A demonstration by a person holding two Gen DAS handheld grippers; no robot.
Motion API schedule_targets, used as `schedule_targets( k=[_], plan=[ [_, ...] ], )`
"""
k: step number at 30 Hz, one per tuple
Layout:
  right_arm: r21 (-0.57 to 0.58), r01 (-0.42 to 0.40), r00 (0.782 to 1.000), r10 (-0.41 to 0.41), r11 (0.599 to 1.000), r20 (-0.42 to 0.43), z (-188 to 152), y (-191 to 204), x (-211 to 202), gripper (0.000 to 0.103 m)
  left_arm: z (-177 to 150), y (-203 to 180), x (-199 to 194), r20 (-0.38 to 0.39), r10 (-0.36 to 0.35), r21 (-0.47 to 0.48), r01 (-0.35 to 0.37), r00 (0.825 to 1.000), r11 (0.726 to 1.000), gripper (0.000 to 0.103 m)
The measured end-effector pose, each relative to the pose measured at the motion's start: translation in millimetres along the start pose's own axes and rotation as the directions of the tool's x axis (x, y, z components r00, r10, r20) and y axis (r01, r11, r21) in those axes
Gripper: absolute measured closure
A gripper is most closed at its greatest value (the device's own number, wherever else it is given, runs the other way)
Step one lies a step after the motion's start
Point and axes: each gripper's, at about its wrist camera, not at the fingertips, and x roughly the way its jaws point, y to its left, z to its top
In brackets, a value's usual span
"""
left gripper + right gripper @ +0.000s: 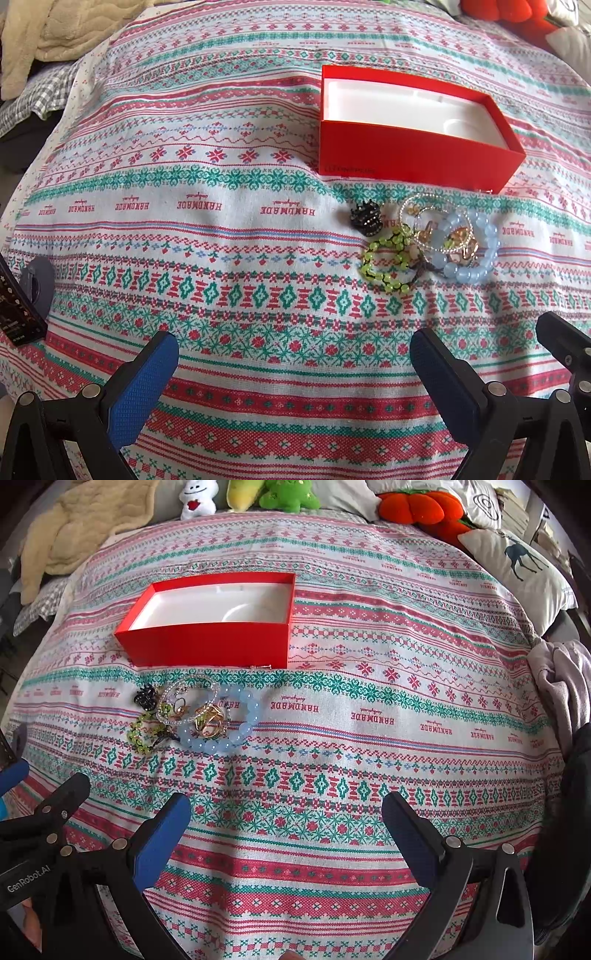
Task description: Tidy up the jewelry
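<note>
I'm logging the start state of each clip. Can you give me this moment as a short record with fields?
surface: patterned bedspread
container: open red box, white tray inside, no jewelry visible in it
jewelry pile: in front of the box, on the cloth
items: blue bead bracelet, green bead bracelet, clear bead bracelet, gold piece, black hair claw
left gripper: open, empty
right gripper: open, empty

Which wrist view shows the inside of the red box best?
The right wrist view: the red box shows nearly its whole white interior. In the left wrist view, the red box sits angled, its near wall hiding part of the floor.
</note>
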Motion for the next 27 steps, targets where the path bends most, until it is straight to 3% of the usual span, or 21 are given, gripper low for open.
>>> schedule_targets(
  k=[27],
  plan=[
    [-0.001, 0.012, 1.000, -0.012, 1.000, 0.007, -0.8, -2.3, -1.9, 0.000, 1.9, 0.9, 2.1, 0.011, 0.014, 0.003, -0.014, 1.000, 1.000, 0.000]
  ],
)
